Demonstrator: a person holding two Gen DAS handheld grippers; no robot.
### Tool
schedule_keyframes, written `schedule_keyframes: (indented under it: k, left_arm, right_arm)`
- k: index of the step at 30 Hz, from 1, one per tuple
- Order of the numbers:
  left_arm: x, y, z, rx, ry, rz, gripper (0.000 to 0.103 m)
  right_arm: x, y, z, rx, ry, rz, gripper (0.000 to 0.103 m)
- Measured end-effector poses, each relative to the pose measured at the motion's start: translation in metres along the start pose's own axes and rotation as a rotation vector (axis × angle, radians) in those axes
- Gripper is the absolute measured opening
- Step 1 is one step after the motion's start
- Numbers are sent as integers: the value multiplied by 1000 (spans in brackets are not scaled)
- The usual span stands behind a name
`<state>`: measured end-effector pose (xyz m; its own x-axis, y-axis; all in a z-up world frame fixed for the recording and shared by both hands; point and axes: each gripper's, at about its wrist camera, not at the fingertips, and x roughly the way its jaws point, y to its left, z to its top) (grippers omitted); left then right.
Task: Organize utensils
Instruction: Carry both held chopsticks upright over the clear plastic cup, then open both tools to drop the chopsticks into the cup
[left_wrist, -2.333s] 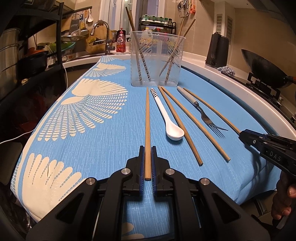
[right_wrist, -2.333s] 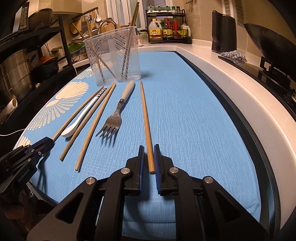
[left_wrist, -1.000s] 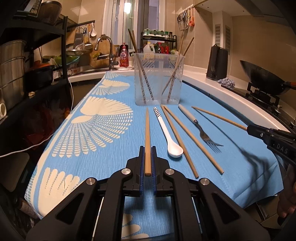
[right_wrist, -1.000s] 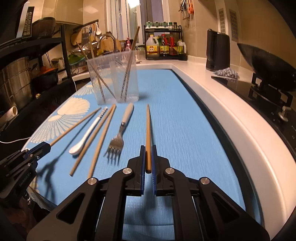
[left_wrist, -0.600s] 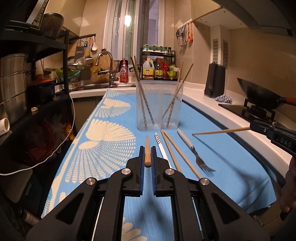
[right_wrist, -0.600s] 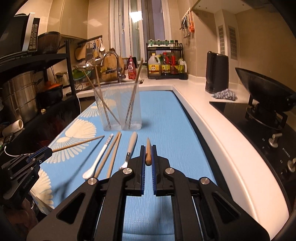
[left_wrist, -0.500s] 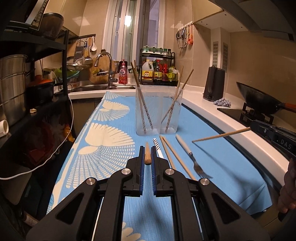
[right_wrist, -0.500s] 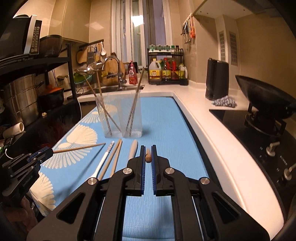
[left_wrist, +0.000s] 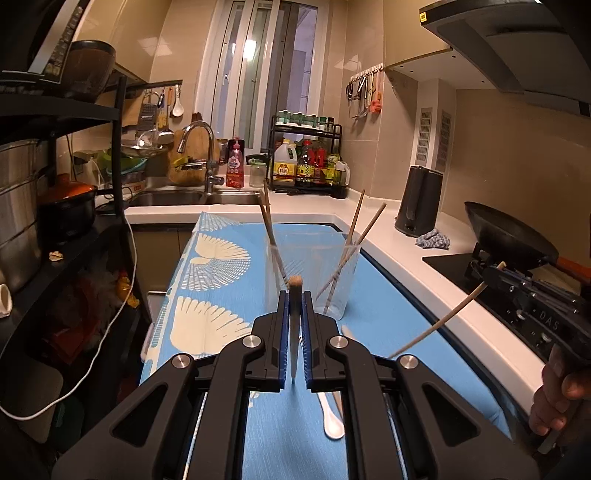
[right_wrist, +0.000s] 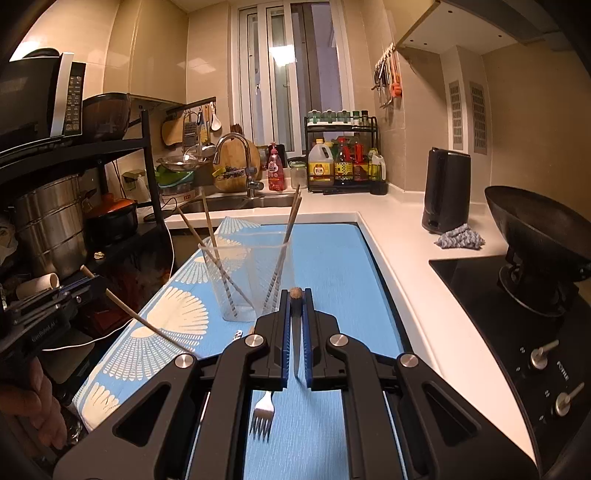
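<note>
Wooden chopsticks (left_wrist: 294, 295), clear plastic holder (left_wrist: 314, 280), matt cloth (left_wrist: 373, 302).

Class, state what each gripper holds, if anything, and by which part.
Each holds one wooden chopstick near one end: the left gripper grips the left chopstick, the right gripper the right chopstick.

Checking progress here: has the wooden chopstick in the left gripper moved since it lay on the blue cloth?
Yes. The wooden chopstick, clamped in the left gripper, has risen off the blue cloth; its end now overlaps the clear plastic holder.
</note>
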<state>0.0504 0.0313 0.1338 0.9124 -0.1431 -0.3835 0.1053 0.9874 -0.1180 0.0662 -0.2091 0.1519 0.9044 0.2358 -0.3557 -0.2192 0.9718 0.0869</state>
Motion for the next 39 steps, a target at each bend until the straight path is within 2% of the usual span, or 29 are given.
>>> schedule_keyframes:
  k: [14,23,29,34,39]
  left_arm:
    - [13,2,61,-27,54,-76,7]
    - [28,2,143,-16,16,-134,7]
    - [58,7,186,-22,-24,-119,7]
    - [102,9,185,-11,10,-98,7]
    - [147,12,150,9,90,-79,7]
  right_arm:
    - [18,3,52,-18,-15,47,6]
    - [28,20,139,-49,-144,107,6]
    - [55,31,185,-42,-210,132,6]
    - [105,38,178,-44,-156,122,6]
    - [152,31,141,-14,-50,116,6]
